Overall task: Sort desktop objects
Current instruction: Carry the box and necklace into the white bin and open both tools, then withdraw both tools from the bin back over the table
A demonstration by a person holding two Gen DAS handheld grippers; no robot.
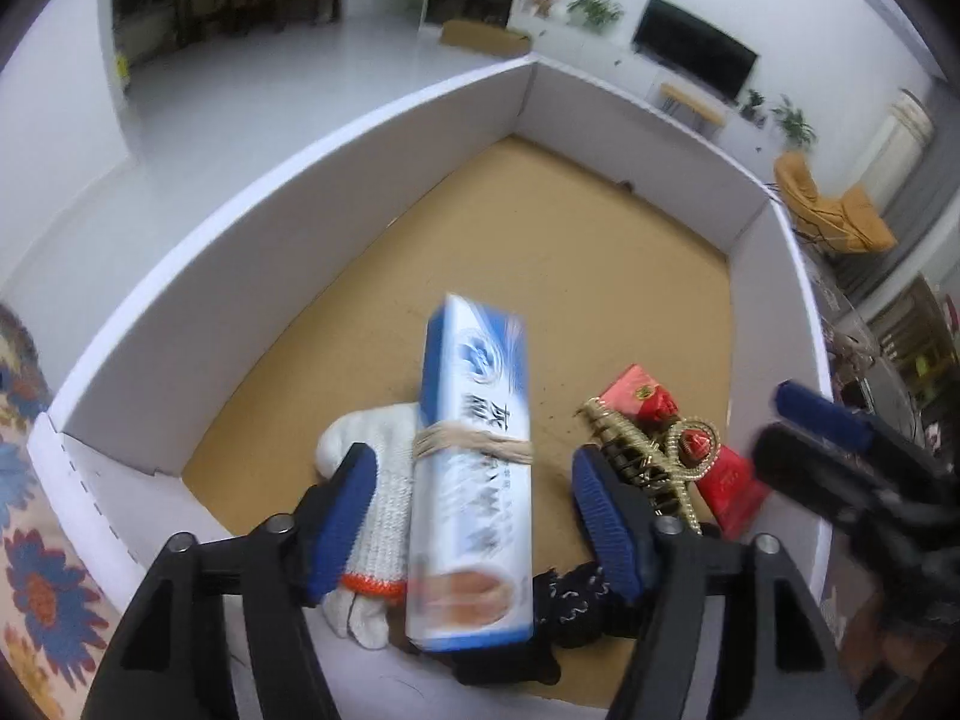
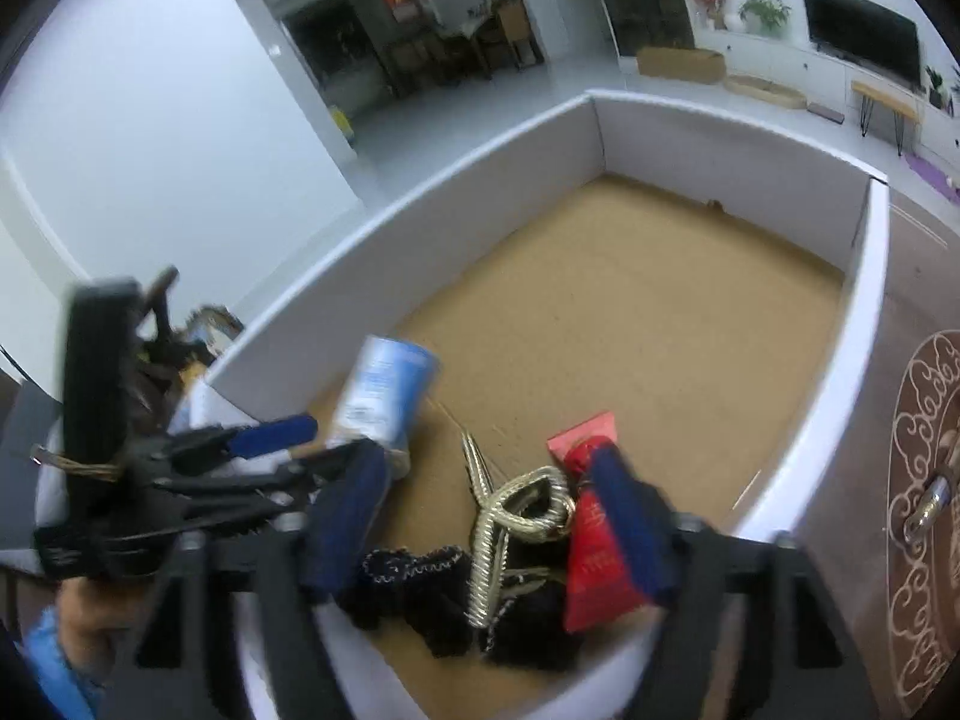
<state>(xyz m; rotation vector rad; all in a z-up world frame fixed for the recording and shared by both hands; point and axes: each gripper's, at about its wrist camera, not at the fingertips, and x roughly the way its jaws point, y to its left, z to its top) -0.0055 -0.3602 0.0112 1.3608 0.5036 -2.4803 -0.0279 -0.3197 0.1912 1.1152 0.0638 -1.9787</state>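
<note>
The white-walled tray point(image 1: 336, 138) was viewed steeply from above and close in by both fisheye cameras, each looking forward between its own blue-padded fingers point(image 1: 342, 516). From the left wrist, the tray's near left corner was seen, with the right gripper point(image 1: 804, 426) caught at the frame's right edge. From the right wrist, the left gripper point(image 2: 294, 450) was caught at left. The toothpaste box point(image 1: 474, 468), gold hair clip point(image 2: 510, 516), red packets point(image 2: 594, 564) and the living room beyond were shared by both views.
</note>
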